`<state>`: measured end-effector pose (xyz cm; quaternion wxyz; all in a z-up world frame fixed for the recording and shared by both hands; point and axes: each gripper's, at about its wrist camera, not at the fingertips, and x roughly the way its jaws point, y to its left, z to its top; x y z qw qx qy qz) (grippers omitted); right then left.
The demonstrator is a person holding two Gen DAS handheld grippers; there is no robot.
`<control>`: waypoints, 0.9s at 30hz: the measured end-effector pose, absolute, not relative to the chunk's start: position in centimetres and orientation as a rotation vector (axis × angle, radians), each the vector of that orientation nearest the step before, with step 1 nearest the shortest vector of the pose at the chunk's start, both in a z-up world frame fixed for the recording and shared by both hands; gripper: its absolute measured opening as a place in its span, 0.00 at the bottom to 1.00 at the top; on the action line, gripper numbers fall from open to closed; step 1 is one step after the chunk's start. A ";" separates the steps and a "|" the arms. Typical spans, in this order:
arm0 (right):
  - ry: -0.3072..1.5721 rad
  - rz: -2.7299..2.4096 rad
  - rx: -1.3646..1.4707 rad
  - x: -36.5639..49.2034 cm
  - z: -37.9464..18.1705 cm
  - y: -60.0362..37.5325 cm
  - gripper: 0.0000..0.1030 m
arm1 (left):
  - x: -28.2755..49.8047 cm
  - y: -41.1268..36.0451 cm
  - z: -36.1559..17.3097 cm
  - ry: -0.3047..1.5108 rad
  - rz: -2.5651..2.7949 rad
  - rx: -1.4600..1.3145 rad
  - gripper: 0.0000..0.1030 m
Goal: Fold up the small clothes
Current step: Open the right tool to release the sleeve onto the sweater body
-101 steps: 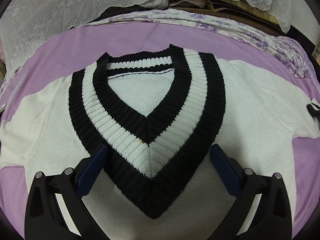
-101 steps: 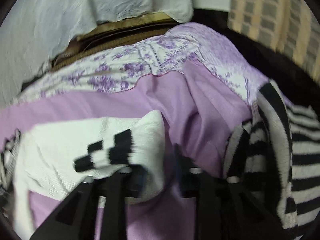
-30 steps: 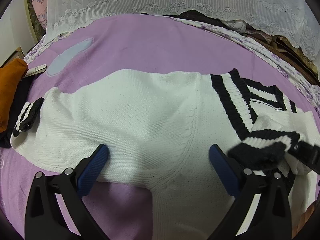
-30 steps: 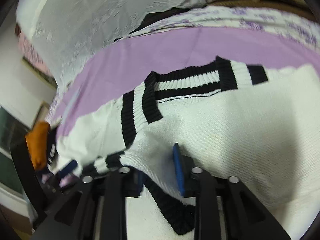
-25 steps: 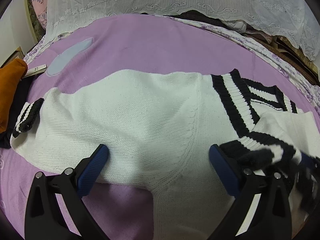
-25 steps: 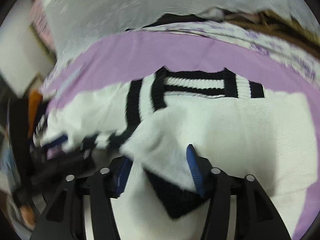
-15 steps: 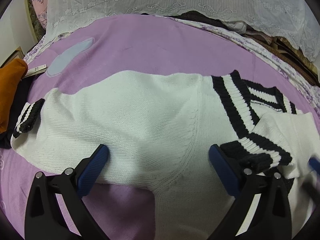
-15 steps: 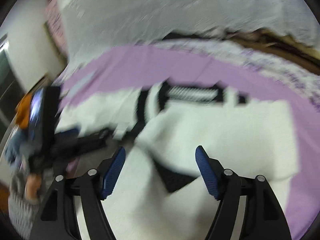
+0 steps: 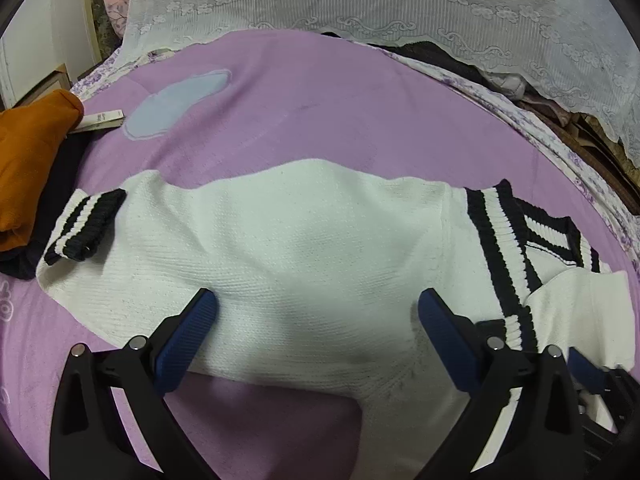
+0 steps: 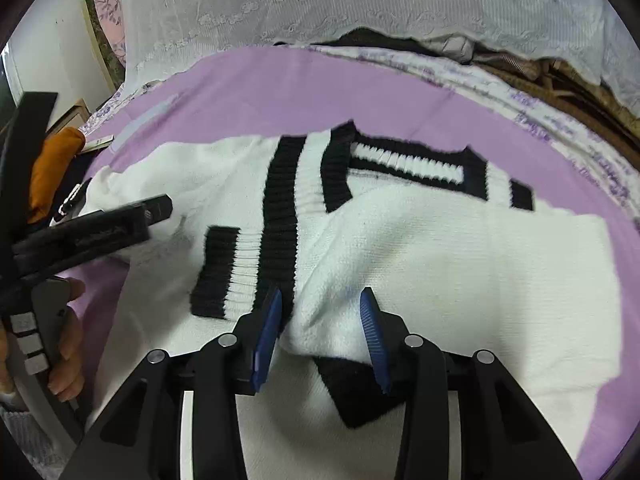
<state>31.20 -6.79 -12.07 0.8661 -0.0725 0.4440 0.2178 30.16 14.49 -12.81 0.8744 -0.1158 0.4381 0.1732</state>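
Note:
A white knit sweater (image 9: 304, 240) with a black-and-white striped V collar (image 9: 496, 240) lies flat on the purple sheet (image 9: 320, 112). Its left sleeve stretches out to a striped cuff (image 9: 86, 226). The other sleeve (image 10: 440, 264) is folded across the chest, its striped cuff (image 10: 224, 272) lying beside the collar. My left gripper (image 9: 316, 300) hangs open and wide over the shoulder area, holding nothing. The jaws of my right gripper (image 10: 321, 300) are closing. A fold of the folded sleeve shows between them, and the pads do not visibly pinch it.
An orange garment (image 9: 28, 160) on dark cloth lies at the left edge, with a small white box (image 9: 102, 118) and a pale blue patch (image 9: 176, 104) near it. A white lace cover (image 9: 360, 8) hangs behind. A person's hand (image 10: 68, 340) holds the left gripper.
My right gripper let go of the striped cuff on the chest, opened wide, rolled and drew back, and its jaws are now narrower. My left gripper stayed open and shifted only slightly.

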 end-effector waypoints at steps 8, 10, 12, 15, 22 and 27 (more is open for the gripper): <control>0.889 0.555 -0.305 29.6 -11.3 -1.9 0.51 | 29.8 16.2 -11.5 0.886 0.397 -0.272 0.96; 0.913 0.538 -0.357 30.0 -13.0 -0.8 0.53 | 29.6 17.2 -11.1 0.881 0.413 -0.300 0.96; 0.895 0.521 -0.369 29.9 -13.6 -0.3 0.49 | 29.5 18.4 -10.8 0.882 0.419 -0.341 0.96; 0.900 0.567 -0.291 30.2 -12.4 0.2 0.18 | 29.3 19.5 -10.7 0.881 0.424 -0.383 0.96; 0.885 0.583 -0.144 32.0 -10.4 1.3 0.14 | 28.7 20.9 -10.0 0.857 0.432 -0.433 0.96; 1.025 0.647 -0.082 33.0 -13.9 1.9 0.15 | 28.8 20.6 -10.1 0.861 0.428 -0.430 0.96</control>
